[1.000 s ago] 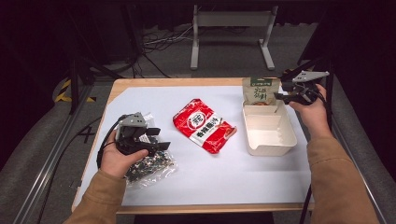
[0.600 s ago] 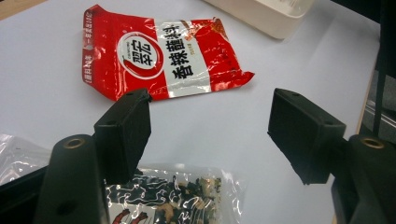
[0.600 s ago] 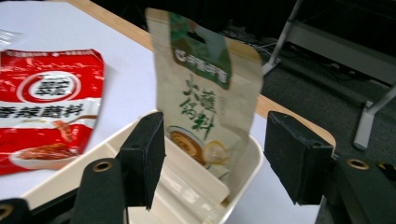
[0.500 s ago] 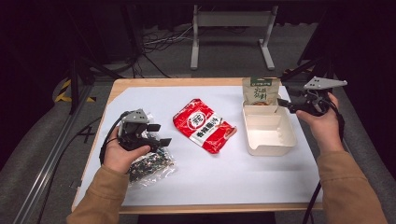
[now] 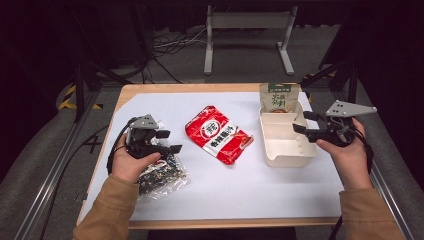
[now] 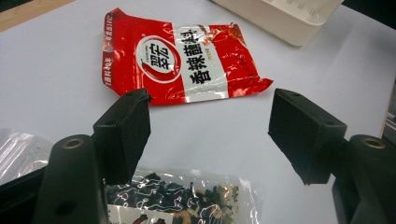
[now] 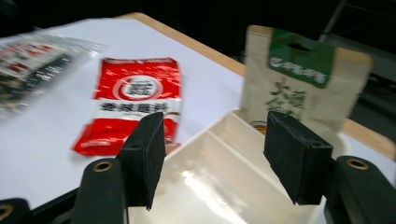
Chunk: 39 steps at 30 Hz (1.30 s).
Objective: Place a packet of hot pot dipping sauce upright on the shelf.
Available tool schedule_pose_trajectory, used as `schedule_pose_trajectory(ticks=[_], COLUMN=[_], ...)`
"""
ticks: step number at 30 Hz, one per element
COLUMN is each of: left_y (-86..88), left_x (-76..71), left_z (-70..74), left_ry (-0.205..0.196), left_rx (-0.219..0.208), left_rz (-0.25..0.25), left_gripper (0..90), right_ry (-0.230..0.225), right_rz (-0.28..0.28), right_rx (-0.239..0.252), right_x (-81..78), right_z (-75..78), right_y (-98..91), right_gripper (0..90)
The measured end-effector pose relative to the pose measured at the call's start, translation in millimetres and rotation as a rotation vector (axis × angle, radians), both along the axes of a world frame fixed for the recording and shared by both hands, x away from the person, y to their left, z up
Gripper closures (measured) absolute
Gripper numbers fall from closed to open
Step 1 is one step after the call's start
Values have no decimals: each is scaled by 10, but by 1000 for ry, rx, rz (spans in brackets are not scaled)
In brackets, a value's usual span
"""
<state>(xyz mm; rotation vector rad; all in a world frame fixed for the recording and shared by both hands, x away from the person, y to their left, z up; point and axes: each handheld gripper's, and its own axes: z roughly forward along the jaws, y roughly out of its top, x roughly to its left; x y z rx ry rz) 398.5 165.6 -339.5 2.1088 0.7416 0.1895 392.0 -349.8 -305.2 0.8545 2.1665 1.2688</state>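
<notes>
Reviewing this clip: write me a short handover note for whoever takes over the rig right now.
Left gripper: open, empty, over the clear bag of dried mix at the table's near left.
Right gripper: open, empty, at the right rim of the cream tray; its jaws have just been opening.
Done: green-and-tan pouch stands in the tray's far end.
Left, probably: red sachet, lying mid-table, and the clear bag, both outside the tray.
</notes>
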Motion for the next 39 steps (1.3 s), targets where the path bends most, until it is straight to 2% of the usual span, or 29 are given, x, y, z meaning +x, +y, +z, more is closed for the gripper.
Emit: schedule_pose_trajectory(ticks=[2,4,9,12,13,14,16,19,21,28,30,34,39], left_y=[-16,-22,-31,-33,-42,-49,-76,-89,-88,-150,-171,-198,-248], left_x=[-9,-5,39,66,77,83,106,201,268,442,517,699,845], left_z=[16,23,27,42,48,52,59,48,36,42,35,-17,-102], left_ry=[-4,-3,1,14,37,44,58,70,84,87,95,126,146], left_rx=[19,20,66,60,39,36,49,76,77,93,92,73,73], left_rz=[-3,-8,9,1,-16,-23,-26,-3,15,11,26,64,81], left_gripper=[302,302,307,307,307,305,302,300,299,299,300,303,304], right_ry=[-11,-14,-19,-6,3,17,21,22,24,19,27,16,16], right_rz=[14,23,29,42,53,63,71,77,79,87,91,108,118], right_rx=[8,35,22,29,38,36,42,38,38,27,24,27,37], right_x=[-79,-149,-267,-295,-301,-313,-329,-343,-351,-367,-366,-381,-406], right_z=[-4,-14,-66,-112,-139,-153,-158,-171,-189,-263,-278,-279,-276], right_y=[19,28,75,100,112,126,132,142,150,179,189,216,231], right_gripper=[383,383,376,375,375,375,375,372,369,398,419,432,428])
